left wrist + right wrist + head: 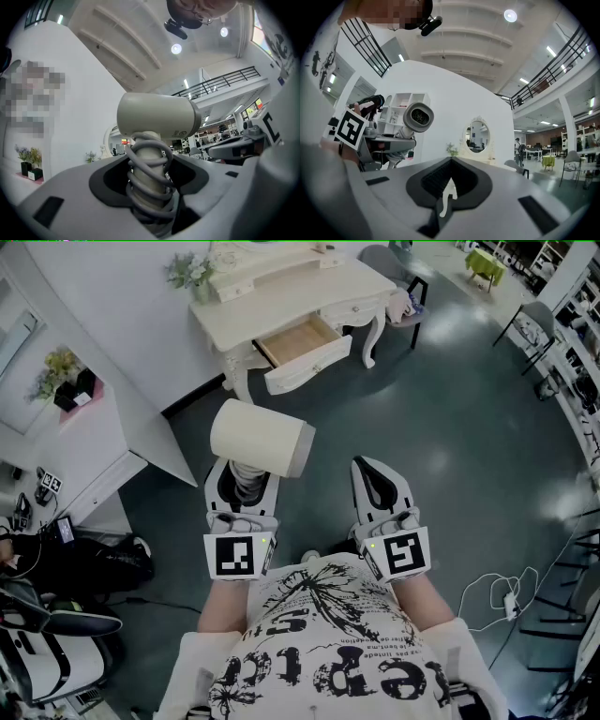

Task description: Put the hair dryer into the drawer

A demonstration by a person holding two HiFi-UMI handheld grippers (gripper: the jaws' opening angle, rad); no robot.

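The cream hair dryer (261,439) stands upright with its barrel on top, and its grey cord is wound round the handle. My left gripper (242,486) is shut on that handle; in the left gripper view the hair dryer (157,116) rises from between the jaws of the left gripper (150,164). Beside it, my right gripper (375,482) is shut and holds nothing. The right gripper view shows the right gripper (451,161) with jaws together and, at left, the hair dryer (418,117). Farther ahead, the open wooden drawer (298,339) sticks out of the cream dressing table (291,292).
A grey chair (403,292) stands right of the dressing table, and a vase of flowers (192,273) is on its left corner. A white counter (84,442) runs along the left. A white cable (506,596) lies on the dark floor at right.
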